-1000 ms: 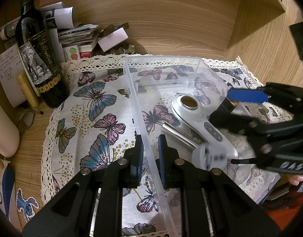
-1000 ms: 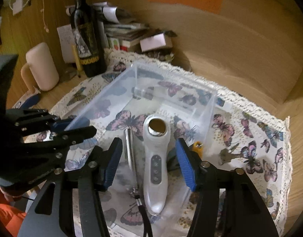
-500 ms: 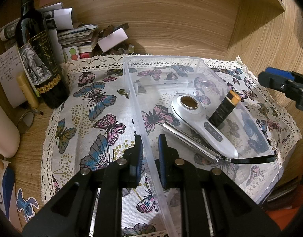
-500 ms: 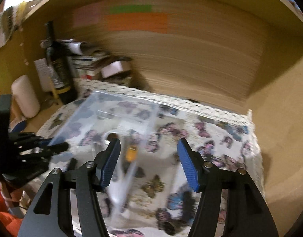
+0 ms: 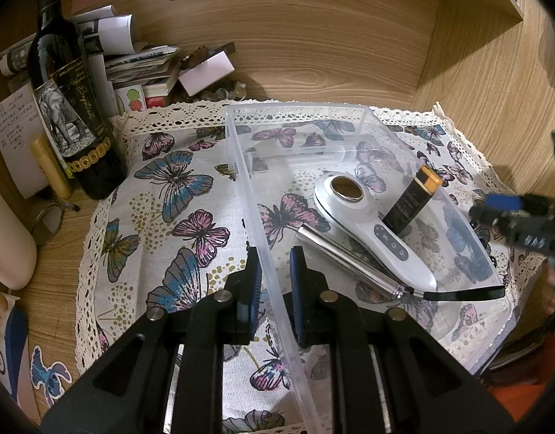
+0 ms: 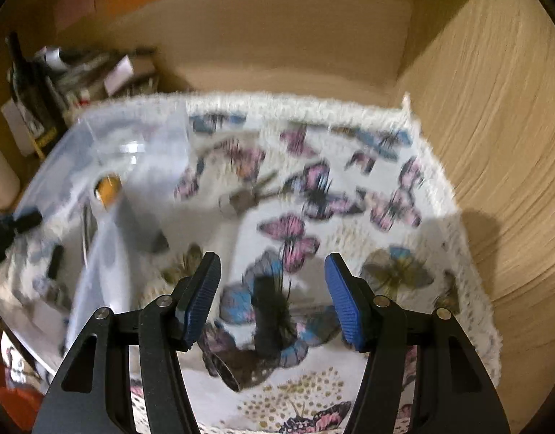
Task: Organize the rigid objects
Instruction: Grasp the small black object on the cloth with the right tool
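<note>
**Clear bin pinned at its wall while second gripper hangs over the cloth**

The left gripper is seen at the lower centre of the left wrist view, its blue pads clamped on the near long wall of a clear plastic bin, one pad inside and one outside. The bin is set on a butterfly-print cloth with a lace edge. Inside it, right of centre, a white handheld device is laid diagonally, a silver metal rod with a black strap just beside it and a black battery with an orange end propped against its far side. A dark wine bottle is stood at the upper left, off the cloth, beside stacked papers.

In the right wrist view (heavily blurred) the right gripper is shown at the lower centre, its jaws closing slightly yet well apart, with nothing pressed between the pads. Below it a dark, oblong object is seen lying on the cloth; what it is cannot be told. A bunch of keys is seen on the cloth at mid-frame, outside the bin.
</note>
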Demonstrator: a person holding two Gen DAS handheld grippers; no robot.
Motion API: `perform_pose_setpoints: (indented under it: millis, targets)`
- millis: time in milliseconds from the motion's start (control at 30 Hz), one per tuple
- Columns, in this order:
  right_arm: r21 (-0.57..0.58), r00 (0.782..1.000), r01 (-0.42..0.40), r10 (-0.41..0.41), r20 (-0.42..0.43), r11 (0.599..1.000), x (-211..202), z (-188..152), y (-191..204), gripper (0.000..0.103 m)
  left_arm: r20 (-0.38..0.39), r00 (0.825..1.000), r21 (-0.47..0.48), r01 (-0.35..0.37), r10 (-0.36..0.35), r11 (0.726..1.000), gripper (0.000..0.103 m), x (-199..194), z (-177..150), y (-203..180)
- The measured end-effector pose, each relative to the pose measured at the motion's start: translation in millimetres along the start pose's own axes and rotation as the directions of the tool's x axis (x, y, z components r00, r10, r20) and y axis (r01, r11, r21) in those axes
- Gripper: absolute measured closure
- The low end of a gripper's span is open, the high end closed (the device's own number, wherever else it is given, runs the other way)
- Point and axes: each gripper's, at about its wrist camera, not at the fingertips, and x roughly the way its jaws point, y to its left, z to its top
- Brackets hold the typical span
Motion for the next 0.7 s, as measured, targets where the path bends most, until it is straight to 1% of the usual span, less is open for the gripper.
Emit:
perform_pose_setpoints:
  millis: [67,100,133,167,200,233,500,700]
  targets:
    - [-0.02,0.999,-0.005,0.004,-0.049,1.0,13.2,-5.3,4.1,0.056,0.0,1.0,0.0,0.0,0.0,1.0,0.088,0.2,0.3,-0.1]
    - [-0.032,0.997,-0.011,0.009,-0.074,0.999,19.9,-7.5,4.9,0.062,0.0,1.0,0.0,-0.002,0.002,1.0,0.088,0.1,0.6,0.1]
    - [-0.042,0.995,-0.016,0.012,-0.103,0.999,27.6,-9.9,6.1,0.071,-0.001,1.0,0.0,-0.002,0.002,1.0,0.088,0.1,0.6,-0.2]
    - [-0.046,0.992,-0.016,0.01,-0.125,0.999,34.2,-12.3,6.5,0.076,-0.001,1.0,0.0,-0.004,0.004,1.0,0.088,0.1,0.9,0.0]
    - [-0.046,0.991,-0.02,0.014,-0.132,0.999,37.4,-14.6,5.4,0.078,-0.002,1.0,0.0,-0.005,0.005,1.0,0.088,0.3,1.3,0.0]
    - [-0.043,0.993,-0.023,0.018,-0.115,0.999,35.6,-15.1,4.5,0.081,-0.002,1.0,0.001,-0.006,0.006,1.0,0.088,0.5,1.3,-0.6]
    - [-0.006,0.999,-0.023,0.023,-0.039,1.0,19.8,-8.6,-0.5,0.081,-0.004,1.0,0.004,-0.012,0.012,1.0,0.088,1.6,1.7,-1.4]
    - [0.024,0.998,-0.031,0.03,0.048,0.999,-1.8,6.7,-3.6,0.081,-0.004,1.0,0.005,-0.011,0.011,1.0,0.088,1.4,1.6,-1.4]
